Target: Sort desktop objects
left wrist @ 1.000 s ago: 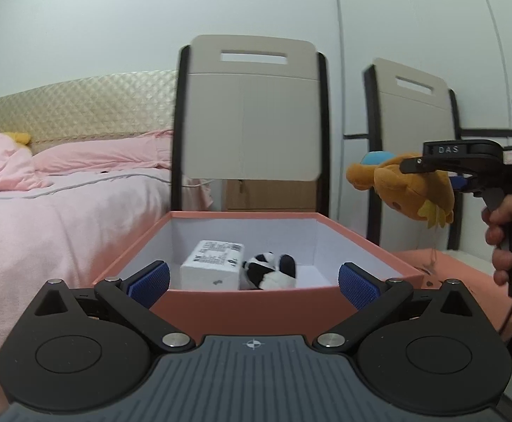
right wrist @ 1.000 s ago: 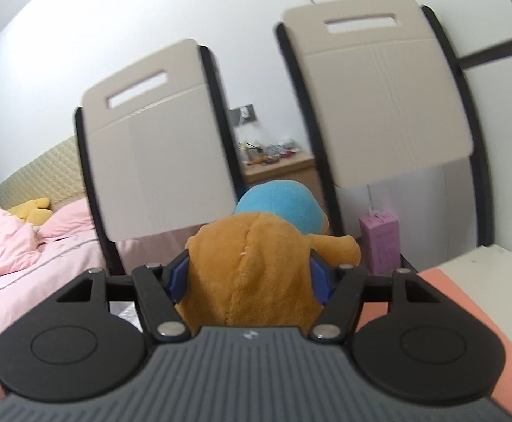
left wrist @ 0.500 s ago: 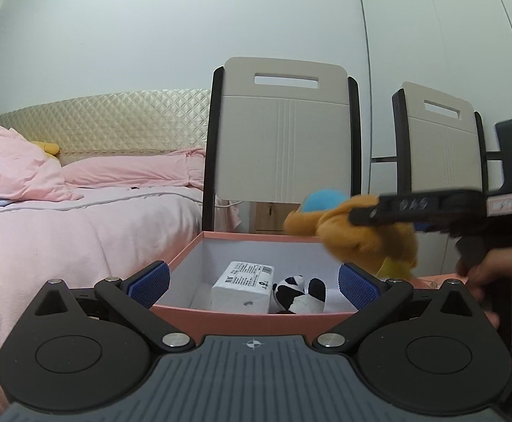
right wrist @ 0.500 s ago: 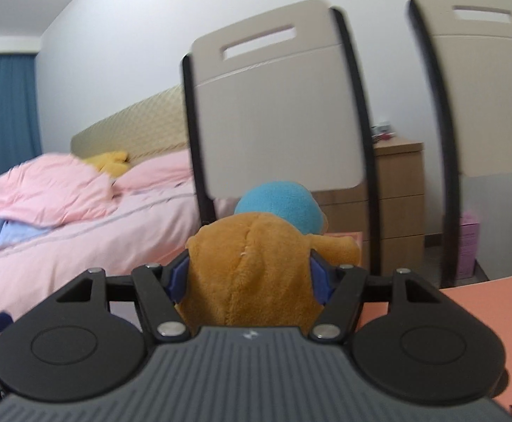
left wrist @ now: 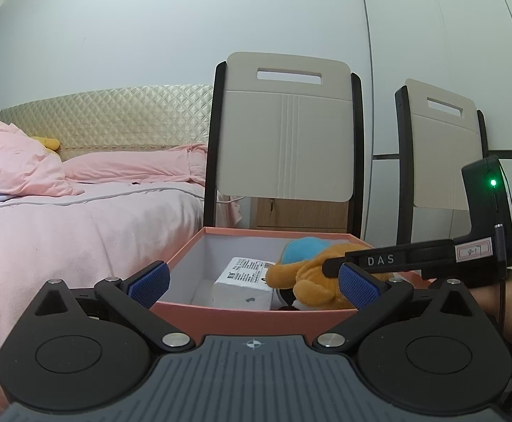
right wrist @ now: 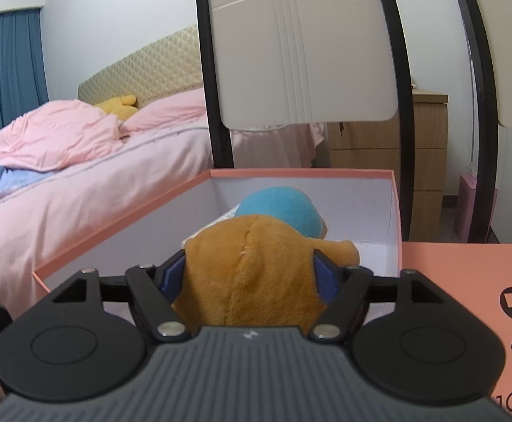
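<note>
With our right gripper (right wrist: 249, 277) pinching the orange plush toy (right wrist: 252, 274) inside the pink box (left wrist: 256, 311), its head pointing far, over the white carton (left wrist: 242, 283), we keep our left gripper (left wrist: 254, 281) spread and empty at the near wall.

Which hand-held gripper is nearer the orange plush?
Right. The right hand-held gripper is shut on the orange plush; the left hand-held gripper waits open outside the box.
</note>
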### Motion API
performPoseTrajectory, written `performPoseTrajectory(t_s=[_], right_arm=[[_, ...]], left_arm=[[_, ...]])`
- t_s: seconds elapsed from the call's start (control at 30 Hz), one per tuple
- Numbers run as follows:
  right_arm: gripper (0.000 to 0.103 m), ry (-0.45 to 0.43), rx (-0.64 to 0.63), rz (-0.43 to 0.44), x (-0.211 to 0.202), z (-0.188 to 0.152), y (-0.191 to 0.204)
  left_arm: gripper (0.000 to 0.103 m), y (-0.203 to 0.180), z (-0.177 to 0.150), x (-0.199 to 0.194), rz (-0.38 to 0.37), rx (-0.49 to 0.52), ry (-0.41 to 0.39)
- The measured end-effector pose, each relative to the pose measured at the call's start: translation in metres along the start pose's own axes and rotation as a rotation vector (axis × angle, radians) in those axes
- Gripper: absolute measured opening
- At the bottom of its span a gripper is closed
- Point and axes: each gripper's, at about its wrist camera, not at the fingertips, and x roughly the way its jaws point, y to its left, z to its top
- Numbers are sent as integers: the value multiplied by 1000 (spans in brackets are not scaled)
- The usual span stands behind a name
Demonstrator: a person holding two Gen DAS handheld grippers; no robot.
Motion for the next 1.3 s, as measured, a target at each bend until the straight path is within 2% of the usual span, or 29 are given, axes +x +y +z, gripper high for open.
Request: performPoseTrajectory(t_s=[0.23, 0.33, 0.4, 0.53, 0.57, 0.83, 1.0, 1.3], right_arm=[[86, 2, -2, -9, -5, -11, -2], [89, -40, -7, -7, -16, -8, -2], [99, -84, -12, -11, -28, -4, -1], [100, -157, -39, -42, -52, 4, 3], [103, -174, -46, -56, -59, 5, 4], [103, -237, -78, -143, -114, -3, 4], [103, -281, -51, -183, -147, -15, 2], [103, -319, -14, -239, -168, -56, 4]], left_arm=[[103, -2, 0, 1, -11, 9, 4], [103, -1, 0, 1, -12, 12, 5], [103, -1, 0, 1, -15, 11, 5], [103, -1, 0, -1, -22, 7, 4], [103, -1, 0, -1, -25, 5, 5], [103, -8, 1, -7, -54, 5, 1], [103, -10, -1, -5, -56, 1, 12], [103, -14, -4, -1, -45, 16, 27]])
